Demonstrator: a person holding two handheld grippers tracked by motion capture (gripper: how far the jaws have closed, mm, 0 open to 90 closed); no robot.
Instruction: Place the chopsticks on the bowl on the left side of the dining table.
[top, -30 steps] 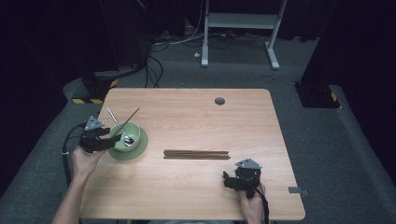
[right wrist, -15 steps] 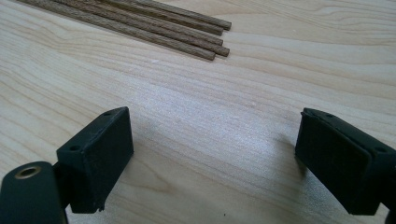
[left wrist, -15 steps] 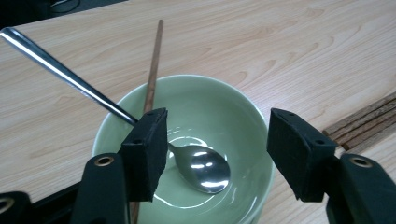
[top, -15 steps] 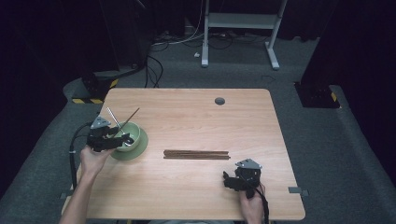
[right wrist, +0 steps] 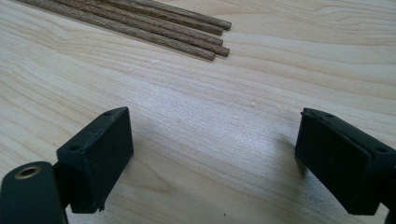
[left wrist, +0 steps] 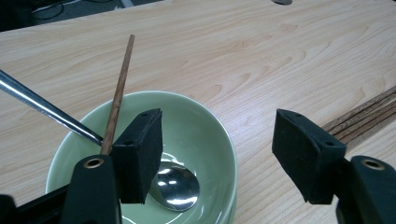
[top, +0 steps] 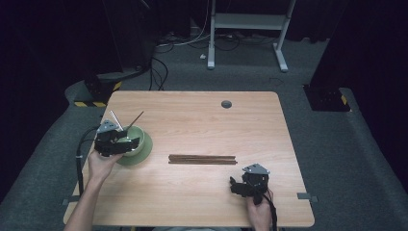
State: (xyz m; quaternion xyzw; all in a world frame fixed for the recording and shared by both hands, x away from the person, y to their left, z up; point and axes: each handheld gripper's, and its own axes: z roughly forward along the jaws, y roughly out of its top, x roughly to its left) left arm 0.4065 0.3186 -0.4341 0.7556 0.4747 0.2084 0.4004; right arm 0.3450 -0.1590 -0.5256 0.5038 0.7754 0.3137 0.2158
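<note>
The left gripper (left wrist: 219,163) has its jaws spread wide with nothing between them, and it hangs over the near edge of a green bowl (left wrist: 205,126). One jaw sits above the inside of the bowl and the other is out past its rim, over the table (left wrist: 261,56). Inside the bowl a metal spoon (left wrist: 175,186) lies with its shiny scoop at the bottom and its handle slanting up over the far rim. A single wooden stick (left wrist: 119,91) leans in the bowl beside that handle, its upper end sticking out past the rim. In the high view the bowl (top: 139,144) stands near the left side of the table, with the left gripper (top: 111,140) on its left side. The right gripper (right wrist: 212,158) also has its jaws wide apart and holds nothing, low over bare wood. A bundle of wooden sticks (right wrist: 154,23) lies flat on the table just ahead of it, near the table's middle (top: 202,159), well apart from the bowl.
</note>
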